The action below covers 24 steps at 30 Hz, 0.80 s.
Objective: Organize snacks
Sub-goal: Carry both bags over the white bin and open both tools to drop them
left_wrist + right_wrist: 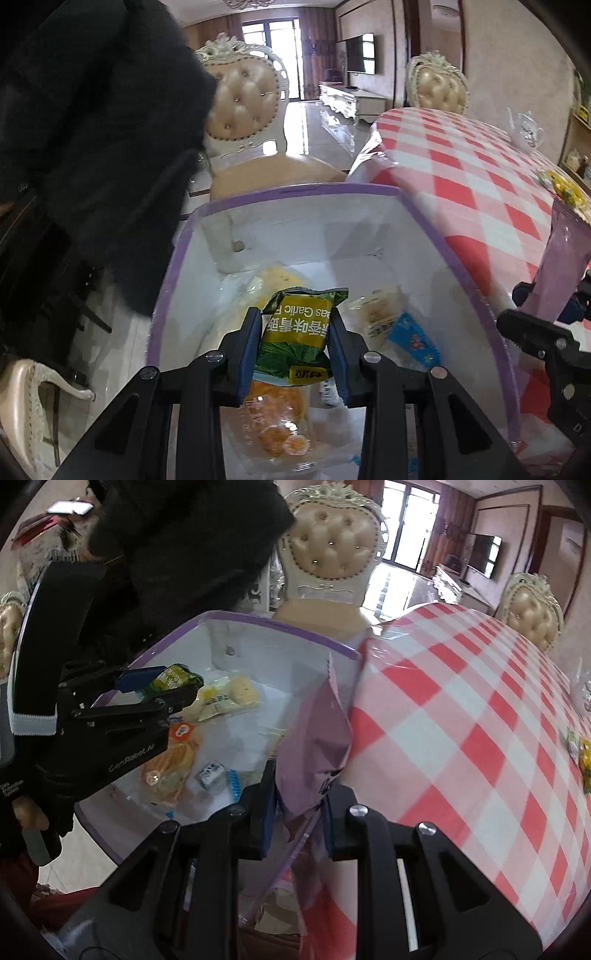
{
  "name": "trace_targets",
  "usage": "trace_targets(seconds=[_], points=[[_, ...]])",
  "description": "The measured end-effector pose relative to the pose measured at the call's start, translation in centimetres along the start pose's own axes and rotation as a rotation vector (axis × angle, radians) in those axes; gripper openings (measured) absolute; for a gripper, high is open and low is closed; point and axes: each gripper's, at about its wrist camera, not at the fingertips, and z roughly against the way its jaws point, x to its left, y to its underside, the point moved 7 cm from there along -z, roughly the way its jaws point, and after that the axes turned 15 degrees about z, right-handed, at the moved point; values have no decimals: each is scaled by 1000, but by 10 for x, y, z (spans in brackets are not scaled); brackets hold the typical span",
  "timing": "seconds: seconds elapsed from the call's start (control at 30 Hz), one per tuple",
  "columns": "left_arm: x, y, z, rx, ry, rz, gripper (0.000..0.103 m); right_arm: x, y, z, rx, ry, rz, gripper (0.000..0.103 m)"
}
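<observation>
My left gripper [295, 317] is shut on a green garlic-pea snack packet [297, 332] and holds it inside the open purple-rimmed white bag [295, 192]; it also shows in the right wrist view [162, 686] with the packet [173, 677]. Several wrapped snacks lie on the bag's bottom: an orange pack [280, 424], a pale bread pack [273, 280] and a blue-and-white pack [410, 338]. My right gripper [297, 794] is shut on the bag's purple side flap [314, 746] and holds it up at the table's edge.
The bag [277, 622] sits beside a table with a red-and-white checked cloth [461, 709]. A yellow snack [565, 190] lies far right on the table. Padded chairs [243, 107] stand behind. A person in black [92, 129] is at the left.
</observation>
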Motion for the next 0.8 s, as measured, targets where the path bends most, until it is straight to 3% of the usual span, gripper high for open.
trace_targets(seconds=[0.47,0.57,0.6,0.63,0.67,0.7,0.73,0.8], points=[[10,0,-7,18,-14,31,36,21,-12,-12,2,-45,32,25],[11,0,-6,23,-15,46,39,25,-13,-9,-16,-88,27,26],[12,-1,-5,28,-14,60,40,26,-13,-8,-26,-108,22,28],[12,-1,-4,30,-16,69,45,26,-12,-6,-34,-121,16,40],[12,-3,-2,25,-21,75,54,24,-11,-2,-49,-127,7,58],[11,-4,0,18,-26,76,59,20,-10,2,-63,-122,-2,65],[8,-7,4,1,-34,72,70,15,-8,7,-75,-112,-12,70],[-2,-13,12,-40,-36,52,77,-4,0,18,-99,-94,-54,70]])
